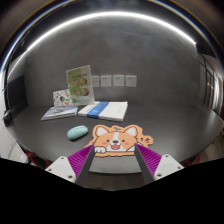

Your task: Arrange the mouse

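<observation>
— down at the near edge of the table (170, 125), how does the gripper (112, 163) sit?
— low and level, pointing across the grey top. both fingers (79, 160) with their purple pads are spread wide and hold nothing. a corgi-shaped mouse mat (119, 137) lies just ahead, its near edge reaching in between the fingertips.
— and the mouse?
— the pale green mouse (77, 132) rests on the table just beside the mat's left edge, beyond the left finger, apart from both.
— room to move?
— bare table spreads to the right of the mat. behind it lies a stack of papers (104, 110), with picture books (70, 90) propped and lying further left.
— anything hard to make out?
— the small cards (112, 80) on the back wall are too tiny to read, and the fingers' bases are cut off below.
</observation>
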`<state>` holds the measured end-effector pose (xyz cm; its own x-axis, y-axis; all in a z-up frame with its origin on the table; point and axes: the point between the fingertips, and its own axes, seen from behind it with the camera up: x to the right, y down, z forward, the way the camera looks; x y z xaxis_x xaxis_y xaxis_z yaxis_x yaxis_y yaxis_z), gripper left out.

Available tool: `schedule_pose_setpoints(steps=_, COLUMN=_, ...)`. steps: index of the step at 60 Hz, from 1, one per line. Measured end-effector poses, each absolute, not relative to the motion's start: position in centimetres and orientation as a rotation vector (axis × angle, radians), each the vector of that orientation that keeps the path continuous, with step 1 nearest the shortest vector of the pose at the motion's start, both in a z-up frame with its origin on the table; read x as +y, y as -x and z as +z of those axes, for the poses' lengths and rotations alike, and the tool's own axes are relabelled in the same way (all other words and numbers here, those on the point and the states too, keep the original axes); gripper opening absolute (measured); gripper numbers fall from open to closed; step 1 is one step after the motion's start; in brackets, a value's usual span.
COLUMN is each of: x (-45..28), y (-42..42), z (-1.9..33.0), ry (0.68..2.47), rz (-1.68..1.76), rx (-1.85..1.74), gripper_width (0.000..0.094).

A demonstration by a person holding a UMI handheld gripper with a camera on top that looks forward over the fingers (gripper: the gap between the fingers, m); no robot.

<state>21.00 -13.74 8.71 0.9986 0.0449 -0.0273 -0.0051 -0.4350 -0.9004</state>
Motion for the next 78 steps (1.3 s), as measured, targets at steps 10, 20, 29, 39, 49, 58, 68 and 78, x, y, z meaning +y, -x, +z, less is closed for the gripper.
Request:
schedule_pose_setpoints(steps=10, x=-11.9, y=-16.7, z=6.9, ry=2.050, rz=0.117, rx=-0.114, gripper_width=0.0829)
schedule_pose_setpoints(steps=20, x=-8.2, y=-8.8, z=3.1, ry=2.097, rz=0.244, rx=-0.220, gripper_width=0.0824)
schedule_pose_setpoints(steps=29, x=-5.2, y=-3.7, z=-0.4, ry=2.158, rz=0.274, rx=-0.291, gripper_width=0.0811)
schedule_pose_setpoints(steps=39, x=-2.2, y=-1.5, z=-1.4, ry=2.189, rz=0.244, rx=-0.278, gripper_width=0.0822)
schedule_pose_setpoints(steps=49, x=2.4, y=0.2, z=-1.2, ry=2.209, rz=0.225, rx=-0.232, gripper_width=0.0820)
schedule_pose_setpoints(steps=58, x=5.5, y=1.5, z=-1.5, ry=2.205, rz=0.157, rx=-0.257, gripper_width=0.0821)
schedule_pose_setpoints(steps=68, x=6.0, y=2.2, z=-1.5, ry=2.183, rz=0.151, rx=-0.238, gripper_width=0.0499)
schedule_pose_setpoints(steps=78, x=4.0, y=4.3, z=3.1, ry=2.098, rz=0.223, rx=-0.363, gripper_width=0.0413)
